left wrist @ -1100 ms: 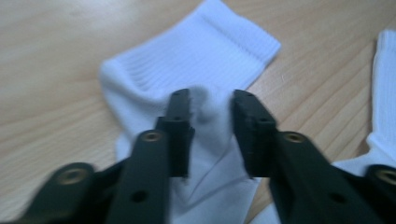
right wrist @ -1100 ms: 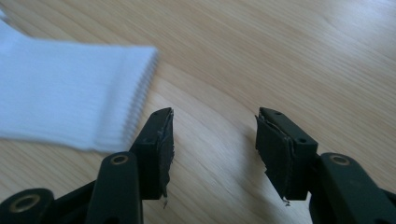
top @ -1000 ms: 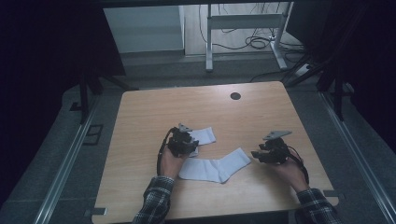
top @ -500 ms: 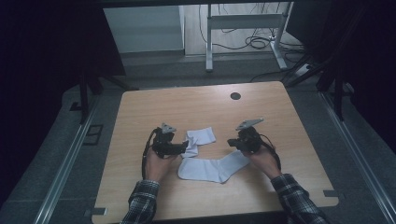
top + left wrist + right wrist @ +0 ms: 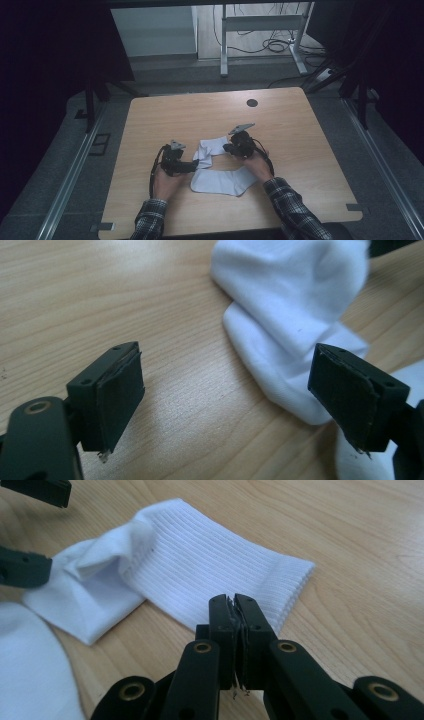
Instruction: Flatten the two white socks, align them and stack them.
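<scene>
White cotton on pale wood, twice over. Nearest, at the table's [image 5: 200, 112] front edge: two checked sleeves [image 5: 292, 207], one either side. Just beyond, between the forearms: flat sock [image 5: 220, 181], stretched out crosswise, toe end toward the right hand [image 5: 257, 162].

Next out, left hand [image 5: 165, 182] with the left gripper [image 5: 225, 405], low over the wood and aimed at the near end of the folded sock [image 5: 211, 148]. Jaws spread wide, just been opening; pads pressing on nothing. Between them mostly bare wood grain, plus the sock's rumpled edge, partly behind one jaw.

Slightly farther, right gripper [image 5: 234, 605], jaws pressed tight together, tips at the near edge of the folded sock's ribbed cuff. Cannot tell whether any fabric sits caught between the pads. Seen from the right gripper view: cuff smooth and flat on the wood, opposite end bunched and doubled over, close to the left gripper's black jaws.

Folded sock itself: around mid-table, just behind the flat sock and seemingly touching it at the left end, angled up toward the right gripper.

Farther back: bare tabletop, then a dark round hole [image 5: 252, 103] near the far edge. Beyond the table: grey floor, a metal frame [image 5: 260, 22], loose cables [image 5: 272, 46] around its feet.
</scene>
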